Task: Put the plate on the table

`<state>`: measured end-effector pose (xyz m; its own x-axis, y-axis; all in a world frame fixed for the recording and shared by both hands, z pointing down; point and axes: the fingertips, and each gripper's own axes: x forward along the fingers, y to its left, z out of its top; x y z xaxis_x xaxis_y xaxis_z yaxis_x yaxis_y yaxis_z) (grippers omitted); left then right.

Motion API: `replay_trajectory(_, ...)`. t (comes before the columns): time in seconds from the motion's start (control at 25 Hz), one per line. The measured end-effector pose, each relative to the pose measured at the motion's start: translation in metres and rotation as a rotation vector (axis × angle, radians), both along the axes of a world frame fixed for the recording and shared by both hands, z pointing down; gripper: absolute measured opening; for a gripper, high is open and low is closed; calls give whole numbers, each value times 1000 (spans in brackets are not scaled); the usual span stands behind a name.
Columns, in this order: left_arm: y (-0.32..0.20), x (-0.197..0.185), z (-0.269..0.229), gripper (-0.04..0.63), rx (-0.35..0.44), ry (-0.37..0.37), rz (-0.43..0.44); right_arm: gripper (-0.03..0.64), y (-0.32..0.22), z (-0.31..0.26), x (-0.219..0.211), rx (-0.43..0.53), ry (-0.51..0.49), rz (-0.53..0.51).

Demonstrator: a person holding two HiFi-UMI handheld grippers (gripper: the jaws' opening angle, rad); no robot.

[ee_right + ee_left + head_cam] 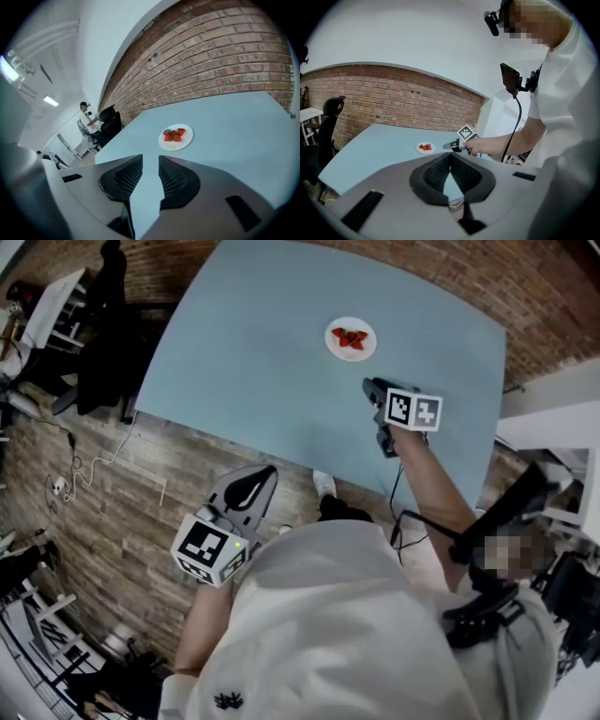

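A white plate [331, 343] with red strawberries [351, 337] rests flat on the light blue table [253, 352], toward its far side. My right gripper [371, 386] hovers over the table just short of the plate [174, 146], jaws a little apart and open, with nothing between them [150, 161]. My left gripper [270, 472] hangs off the table's near edge above the wooden floor, its jaw tips touching, shut and holding nothing [450, 157]. The left gripper view shows the plate [420, 150] and the right gripper [445, 146] beside it.
A brick wall [225, 61] runs behind the table. A black office chair [101, 334] stands at the table's left end, with white shelving [52, 306] beyond it. Cables [80, 465] lie on the wooden floor. Another person [86, 117] stands far off.
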<state>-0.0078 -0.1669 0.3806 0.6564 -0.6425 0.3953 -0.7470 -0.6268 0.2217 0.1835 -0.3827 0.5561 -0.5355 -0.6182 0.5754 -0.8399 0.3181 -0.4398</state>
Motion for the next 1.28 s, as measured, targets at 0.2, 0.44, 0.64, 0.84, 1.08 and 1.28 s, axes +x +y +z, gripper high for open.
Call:
replay_trajectory(0.2,35,-29,-7,2,38,23,-14,62,74,-39,-31,72,86,-126)
replay_trajectory(0.44,83,-60,-14,2,73,29,-36,9,165,-66,-61,142,113,-217)
replay_trajectory(0.64,128,-84,-8,2,90,40,-34,9,243,-86,-92,185,134,-298)
replay_trajectory(0.84,164,-91,-5,2,81,55,-20,9,299,-104,-112,233,145,-333)
replay_trajectory(1.08,194,-85,-1,2,89,62,42,9,347,-117,-123,269,174,-353)
replay_trajectory(1.28,213,-80,-2,2,85,60,74,9,373,-127,-129,289,192,-376)
